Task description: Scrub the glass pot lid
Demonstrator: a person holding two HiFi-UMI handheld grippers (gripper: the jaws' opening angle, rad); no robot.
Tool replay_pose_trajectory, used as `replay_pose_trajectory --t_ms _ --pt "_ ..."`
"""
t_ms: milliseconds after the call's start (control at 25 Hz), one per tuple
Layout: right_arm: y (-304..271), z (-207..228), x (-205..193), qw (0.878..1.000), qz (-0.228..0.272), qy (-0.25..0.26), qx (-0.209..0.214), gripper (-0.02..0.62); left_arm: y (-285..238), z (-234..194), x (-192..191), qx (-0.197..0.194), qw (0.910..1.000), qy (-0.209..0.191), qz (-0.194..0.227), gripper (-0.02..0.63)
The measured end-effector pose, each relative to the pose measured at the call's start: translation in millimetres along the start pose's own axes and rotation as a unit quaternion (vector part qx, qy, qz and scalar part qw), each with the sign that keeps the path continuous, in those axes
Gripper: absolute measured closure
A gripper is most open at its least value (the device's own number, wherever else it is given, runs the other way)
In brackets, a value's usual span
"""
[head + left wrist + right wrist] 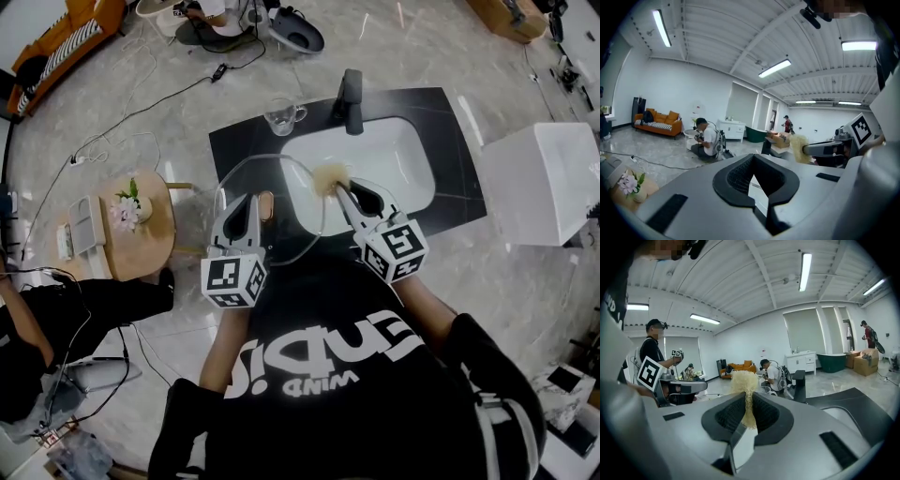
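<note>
Open studio hall: sink [417,155], orange sofa [658,123], loose floor cables [141,112], strip lights [774,68].

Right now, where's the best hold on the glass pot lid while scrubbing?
Its near rim, from the person's side, where the left hand-held gripper looks clamped: the glass pot lid is a thin, broad disc, and that leaves its face open to the scrubber.

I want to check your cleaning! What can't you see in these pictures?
- Dirt on the glass pot lid: head view, too small and see-through.
- Lid rim between jaws of the left gripper: left gripper view, clear glass barely shows.
- Scrubber's lower end: right gripper view, jaws cover it.
</note>
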State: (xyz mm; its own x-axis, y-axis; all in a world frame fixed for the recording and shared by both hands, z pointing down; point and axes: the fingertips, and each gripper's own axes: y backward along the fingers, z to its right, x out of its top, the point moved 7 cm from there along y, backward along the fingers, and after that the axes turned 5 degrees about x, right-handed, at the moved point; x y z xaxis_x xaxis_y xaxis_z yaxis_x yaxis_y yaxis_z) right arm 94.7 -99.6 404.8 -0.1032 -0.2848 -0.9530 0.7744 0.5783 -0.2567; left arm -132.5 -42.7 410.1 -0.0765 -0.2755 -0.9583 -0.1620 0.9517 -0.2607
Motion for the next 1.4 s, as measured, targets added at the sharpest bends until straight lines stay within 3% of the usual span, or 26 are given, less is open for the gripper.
replay_pose_trajectory --t_ms 160,560,1400 --pt "0.8 -2.9 -0.4 1.0 0.011 -0.001 -0.004 0.558 3.8 -2.3 0.0 0.008 0.9998 -0.007 0.018 0.591" --pt "2.0 -6.1 3.6 0.999 0.035 -0.005 -0.013 0.558 6.5 -6.8 -1.5 0.017 0.9997 0.0 0.016 0.592" --pt "2.0 -9.5 -2.3 0.999 0.032 -0.016 -0.015 0.558 6.1 -6.9 -1.5 0.016 0.9998 0.004 0.008 0.591"
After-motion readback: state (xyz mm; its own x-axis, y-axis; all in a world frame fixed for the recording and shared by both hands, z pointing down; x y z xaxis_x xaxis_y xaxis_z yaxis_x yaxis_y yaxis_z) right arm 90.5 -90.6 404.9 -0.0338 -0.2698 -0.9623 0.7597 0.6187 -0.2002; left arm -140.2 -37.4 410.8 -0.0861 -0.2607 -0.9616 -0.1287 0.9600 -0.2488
